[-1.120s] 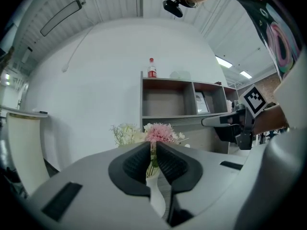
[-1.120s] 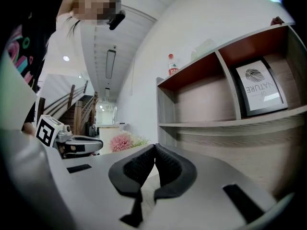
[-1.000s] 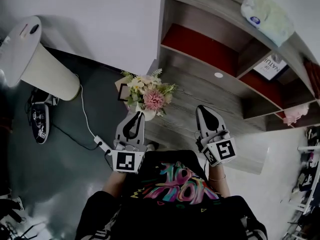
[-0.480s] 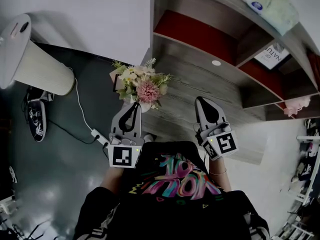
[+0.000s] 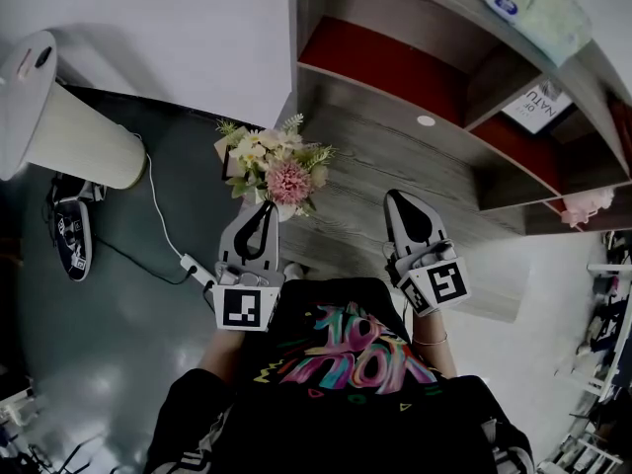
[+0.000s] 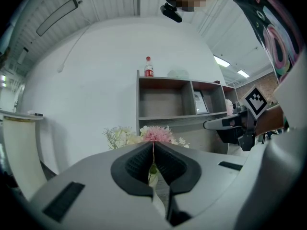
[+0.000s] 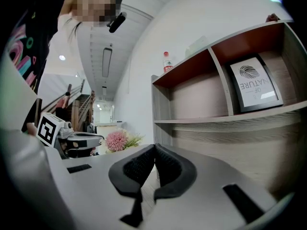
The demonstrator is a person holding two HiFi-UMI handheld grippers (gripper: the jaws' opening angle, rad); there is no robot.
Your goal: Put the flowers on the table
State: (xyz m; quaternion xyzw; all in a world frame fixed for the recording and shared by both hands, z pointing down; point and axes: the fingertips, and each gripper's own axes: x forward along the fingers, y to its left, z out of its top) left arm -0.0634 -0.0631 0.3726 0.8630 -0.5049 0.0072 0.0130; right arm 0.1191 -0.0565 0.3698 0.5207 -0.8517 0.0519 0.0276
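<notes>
The white wall (image 5: pixel 197 38) closes in on my left, and its corner meets the left end of the wood-grain desk (image 5: pixel 375 181). Ahead, the shelf unit (image 5: pixel 395 77) stands on the far side of the desk. It has a framed sign (image 5: pixel 538 117) in one bay, a pale packet (image 5: pixel 523 8) on top and something pink (image 5: pixel 583 213) lower on the right. A red-labelled bottle (image 6: pixel 149 67) also stands on its top. Down on the dark floor (image 5: pixel 118 314) to my left are a white cone-shaped stand (image 5: pixel 69 117) and a white cable (image 5: pixel 163 215) trailing to a power strip.

The flowers (image 5: pixel 278 171) sit at the desk's left front corner, partly over the floor. I cannot tell whether they rest on the wood. The desk surface between them and the shelf is bare, and so is the stretch ahead of my right hand. The near edge runs just in front of my chest.

My left fingers (image 5: pixel 263 215) point level at the bouquet and are clamped on its stem, the pink bloom showing just above the tips. My right fingers (image 5: pixel 399 201) are pressed together on nothing. They hover over the desk, well apart from the left ones and beside them. Both marker cubes face back toward me.
</notes>
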